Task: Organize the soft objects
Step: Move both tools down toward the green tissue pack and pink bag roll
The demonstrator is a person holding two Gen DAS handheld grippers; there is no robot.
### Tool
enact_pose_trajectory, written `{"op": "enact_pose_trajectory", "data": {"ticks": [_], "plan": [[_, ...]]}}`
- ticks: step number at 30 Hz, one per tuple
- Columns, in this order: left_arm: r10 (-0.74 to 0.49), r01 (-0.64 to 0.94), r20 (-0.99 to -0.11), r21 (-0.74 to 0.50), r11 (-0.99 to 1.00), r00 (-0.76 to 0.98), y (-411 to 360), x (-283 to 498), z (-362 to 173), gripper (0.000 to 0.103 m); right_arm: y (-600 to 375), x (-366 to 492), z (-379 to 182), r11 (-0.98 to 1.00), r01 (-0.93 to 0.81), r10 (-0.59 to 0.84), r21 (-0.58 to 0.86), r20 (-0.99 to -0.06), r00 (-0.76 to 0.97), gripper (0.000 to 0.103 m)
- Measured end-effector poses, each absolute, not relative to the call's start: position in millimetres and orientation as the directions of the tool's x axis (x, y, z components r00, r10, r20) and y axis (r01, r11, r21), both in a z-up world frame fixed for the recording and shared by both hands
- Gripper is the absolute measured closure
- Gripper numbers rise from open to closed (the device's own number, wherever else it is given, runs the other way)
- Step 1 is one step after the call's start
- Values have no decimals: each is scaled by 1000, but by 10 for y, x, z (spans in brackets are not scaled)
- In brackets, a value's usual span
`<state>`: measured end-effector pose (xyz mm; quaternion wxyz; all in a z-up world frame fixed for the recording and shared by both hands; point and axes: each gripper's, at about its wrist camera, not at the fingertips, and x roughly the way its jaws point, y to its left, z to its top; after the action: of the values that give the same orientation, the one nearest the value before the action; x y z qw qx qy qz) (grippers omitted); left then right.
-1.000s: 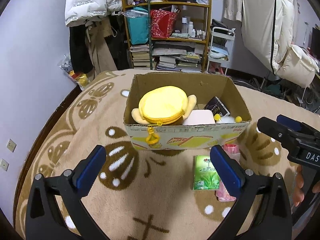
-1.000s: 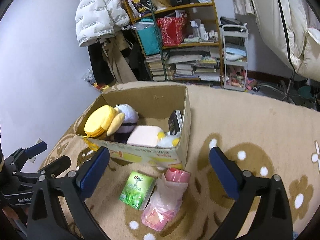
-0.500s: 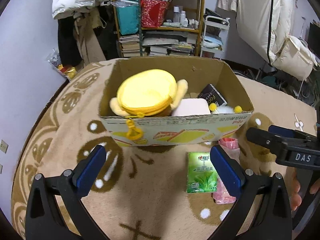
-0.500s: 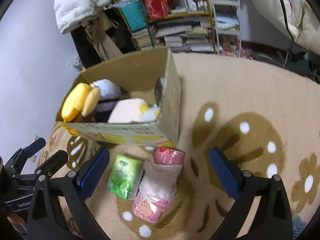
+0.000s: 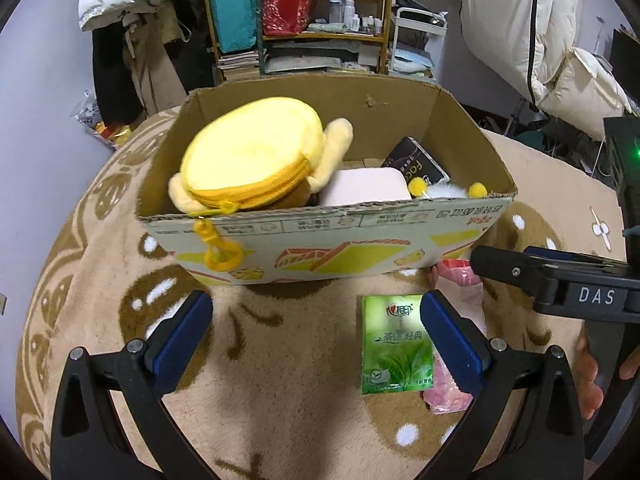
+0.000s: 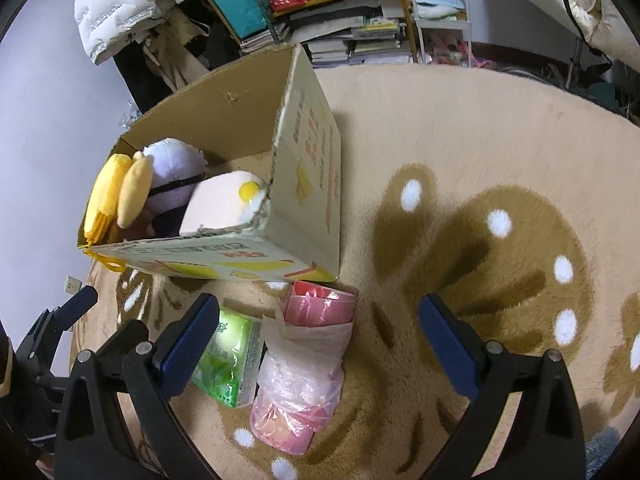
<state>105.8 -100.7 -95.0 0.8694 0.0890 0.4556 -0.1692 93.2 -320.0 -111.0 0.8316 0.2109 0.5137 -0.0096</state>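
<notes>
From my left wrist camera I see a beige rug [image 5: 280,400] with brown patterns, a cluttered shelf [image 5: 300,20] behind, and my left gripper [image 5: 316,336] with fingers spread wide and empty before the cardboard box [image 5: 320,248] — a yellow plush pouch [image 5: 252,160] sits inside, a green tissue pack [image 5: 396,344] lies flat on the rug just in front. From my right wrist camera, the right gripper [image 6: 316,336] hangs released above the pink plastic bag [image 6: 304,372] — crinkled, touching the tissue pack, beside the box corner.
</notes>
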Motion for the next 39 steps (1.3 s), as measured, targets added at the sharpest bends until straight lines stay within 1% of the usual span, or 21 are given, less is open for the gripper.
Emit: {"op": "enact_pose_trajectory", "data": {"ticks": [12, 25, 39], "plan": [[-232, 428, -832, 7, 904, 504, -1174, 1086, -1134, 1, -3197, 1026, -1260, 901, 256, 215, 350, -874, 437, 0], [-272, 472, -861, -43, 881, 430, -1307, 1070, -1317, 1, -3210, 1094, -1410, 892, 276, 229, 358, -885, 406, 0], [-237, 506, -884, -1, 863, 403, -1519, 1052, -1443, 1, -3189, 1110, -1506, 900, 283, 215, 333, -901, 377, 0]]}}
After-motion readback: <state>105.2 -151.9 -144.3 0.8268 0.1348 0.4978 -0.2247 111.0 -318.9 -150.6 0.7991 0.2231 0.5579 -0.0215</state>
